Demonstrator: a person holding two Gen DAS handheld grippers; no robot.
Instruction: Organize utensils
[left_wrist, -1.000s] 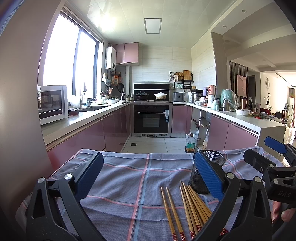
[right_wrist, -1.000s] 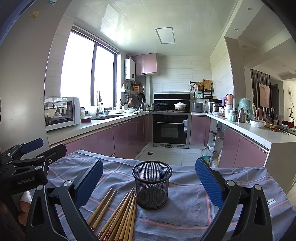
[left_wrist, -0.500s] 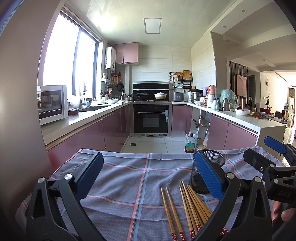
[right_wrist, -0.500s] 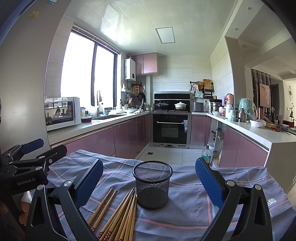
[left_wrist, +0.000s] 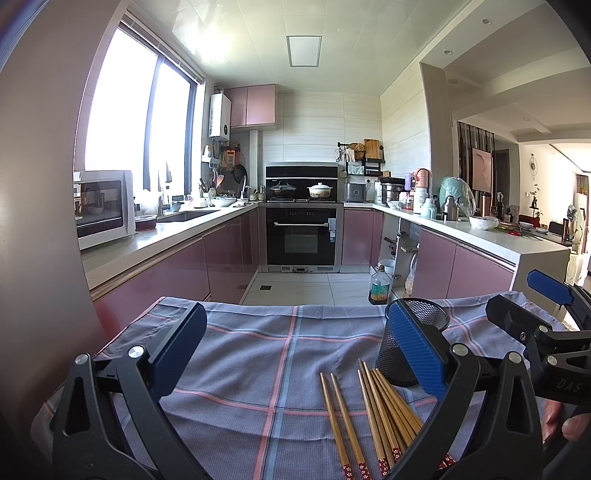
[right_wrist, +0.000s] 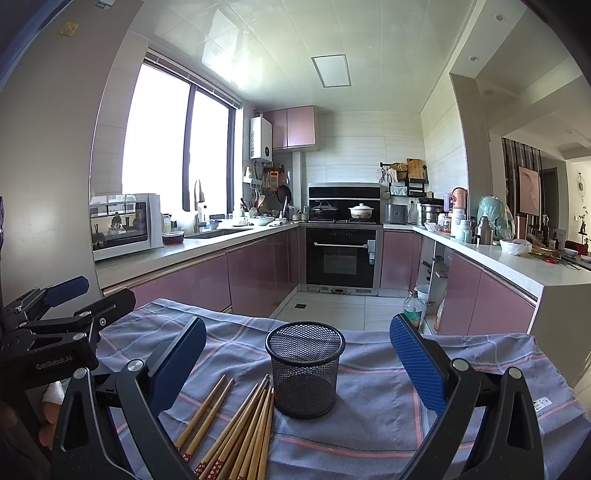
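U-shaped kitchen: pink cabinets (right_wrist: 258, 269), black oven (right_wrist: 341, 258) at the far wall, microwave (right_wrist: 123, 225) on the left counter. Big window (right_wrist: 177, 147) on the left, bright daylight. White tile floor (right_wrist: 332, 306), ceiling light panel (right_wrist: 331, 71).

Black tongs (right_wrist: 297, 365) with blue textured pads (right_wrist: 415, 363), silver screws, "GenRobot.AI" lettering.

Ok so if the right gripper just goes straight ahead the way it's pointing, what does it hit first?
Most likely the black mesh cup: it stands upright on the cloth, centred between the open right gripper fingers. The chopsticks lie lower left, off that line. Depth is hard to judge.
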